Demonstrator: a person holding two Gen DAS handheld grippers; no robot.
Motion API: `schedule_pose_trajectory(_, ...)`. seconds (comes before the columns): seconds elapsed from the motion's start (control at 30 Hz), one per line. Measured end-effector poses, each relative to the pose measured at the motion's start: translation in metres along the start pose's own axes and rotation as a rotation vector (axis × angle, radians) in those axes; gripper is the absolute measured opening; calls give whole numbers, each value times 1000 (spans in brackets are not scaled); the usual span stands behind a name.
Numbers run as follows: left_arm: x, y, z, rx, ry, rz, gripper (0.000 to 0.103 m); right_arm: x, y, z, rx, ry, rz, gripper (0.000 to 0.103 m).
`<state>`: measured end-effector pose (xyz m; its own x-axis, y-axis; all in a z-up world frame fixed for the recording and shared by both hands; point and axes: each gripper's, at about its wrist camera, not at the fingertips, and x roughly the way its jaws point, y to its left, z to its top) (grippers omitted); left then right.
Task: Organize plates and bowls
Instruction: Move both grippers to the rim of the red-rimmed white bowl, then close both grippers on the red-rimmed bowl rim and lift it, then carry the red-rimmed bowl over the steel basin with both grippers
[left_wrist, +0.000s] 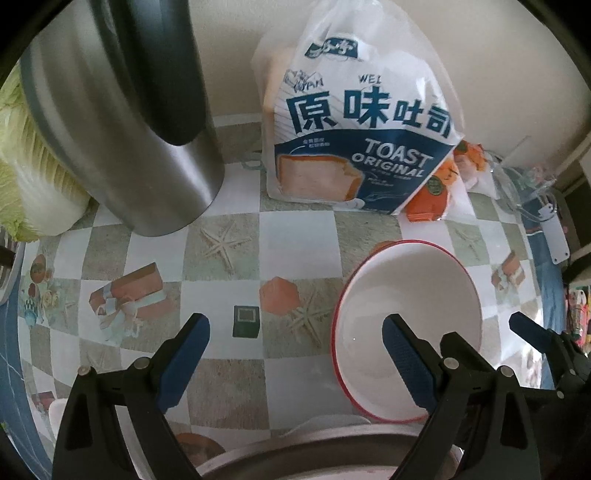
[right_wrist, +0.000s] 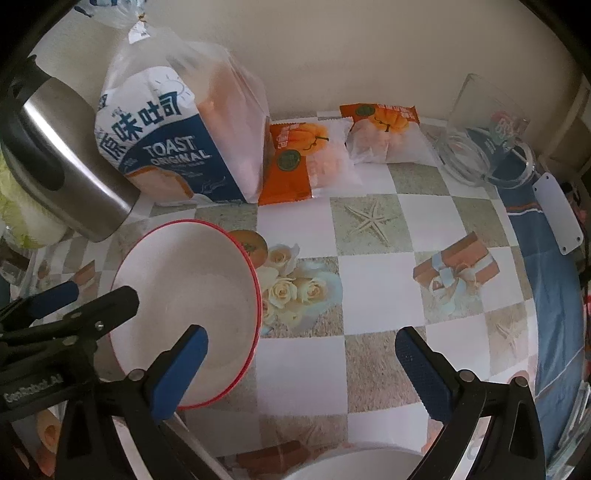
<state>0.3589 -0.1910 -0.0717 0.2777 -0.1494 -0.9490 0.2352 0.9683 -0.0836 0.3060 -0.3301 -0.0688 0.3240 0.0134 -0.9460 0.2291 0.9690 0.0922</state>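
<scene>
A white bowl with a red rim (left_wrist: 406, 314) sits on the checked tablecloth; it also shows in the right wrist view (right_wrist: 184, 295). My left gripper (left_wrist: 295, 354) is open and empty, its right finger (left_wrist: 406, 362) over the bowl's near part. My right gripper (right_wrist: 301, 365) is open and empty, its left finger (right_wrist: 181, 373) over the bowl's near right edge. A pale dish rim (left_wrist: 325, 454) lies under the left gripper at the bottom edge. Another white dish rim (right_wrist: 354, 461) shows below the right gripper.
A steel kettle (left_wrist: 129, 122) stands at the back left, with a cabbage (left_wrist: 22, 166) beside it. A toast bag (left_wrist: 358, 122) leans at the wall. Orange snack packs (right_wrist: 306, 158) and a glass mug (right_wrist: 484, 136) lie at the back right.
</scene>
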Motion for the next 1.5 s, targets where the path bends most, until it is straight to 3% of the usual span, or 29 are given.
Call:
schedule_pose_trajectory(0.3, 26, -1, 2, 8, 41, 11, 52, 16, 10, 2, -43, 18, -3, 72)
schedule_pose_trajectory(0.37, 33, -1, 2, 1, 63, -6, 47, 19, 10, 2, -43, 26, 17, 65)
schedule_pose_trajectory(0.43, 38, -2, 1, -3, 70, -21, 42, 23, 11, 3, -51, 35, 29, 50)
schedule_pose_trajectory(0.53, 46, -5, 1, 11, 90, -47, 32, 28, 15, 2, -67, 54, 42, 40)
schedule_pose_trajectory(0.63, 47, -12, -2, 21, 104, -55, 29, 33, 20, 0, -86, 71, 69, 36)
schedule_pose_trajectory(0.7, 47, -17, -2, 35, 110, -55, 19, 36, 24, -2, -101, 87, 72, 36)
schedule_pose_trajectory(0.8, 47, -21, -2, 47, 113, -67, 11, 38, 28, -4, -112, 97, 78, 31)
schedule_pose_trajectory(0.9, 46, -27, -3, 47, 106, -65, 11, 38, 34, -7, -127, 94, 90, 23)
schedule_pose_trajectory(1.13, 25, -33, -7, 83, 60, -66, 11, 35, 34, -7, -110, 77, 97, 23)
schedule_pose_trajectory(1.5, -49, -45, -15, 87, -55, -67, 10, -29, 27, -4, -123, -28, 75, 23)
